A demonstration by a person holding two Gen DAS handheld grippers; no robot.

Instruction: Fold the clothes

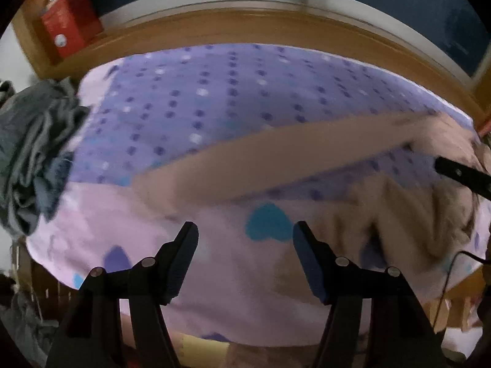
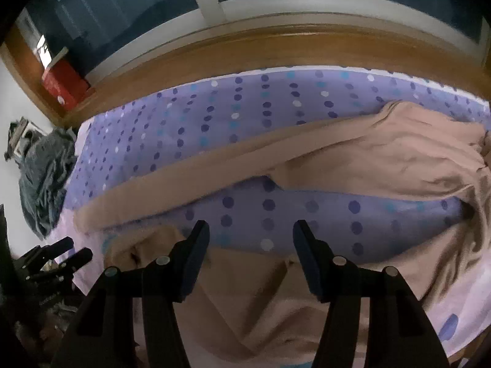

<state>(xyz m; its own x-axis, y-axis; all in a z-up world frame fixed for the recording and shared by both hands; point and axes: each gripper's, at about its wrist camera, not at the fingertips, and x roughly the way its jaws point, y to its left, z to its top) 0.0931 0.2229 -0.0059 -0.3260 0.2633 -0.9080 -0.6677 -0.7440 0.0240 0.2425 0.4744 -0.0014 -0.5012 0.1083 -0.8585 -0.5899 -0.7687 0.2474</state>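
Note:
A tan long garment (image 2: 399, 153) lies spread on the bed, its bulk at the right. One long narrow part (image 2: 184, 184) stretches left across the dotted purple sheet (image 2: 214, 116), and another fold (image 2: 260, 306) lies under my right gripper (image 2: 251, 227). That gripper is open, with only sheet showing between its fingers. The left wrist view shows the same narrow part (image 1: 276, 165) and the crumpled bulk (image 1: 414, 214). My left gripper (image 1: 245, 230) hovers open over the pink sheet and a blue heart print, holding nothing. It also shows black at the lower left (image 2: 58, 260) of the right wrist view.
A heap of grey-blue clothes (image 1: 33, 153) sits at the bed's left edge. A wooden bed frame (image 1: 245, 27) runs along the far side below a window, with a red box (image 1: 70, 27) at its left end. A thin black cable (image 1: 445, 276) hangs at the right.

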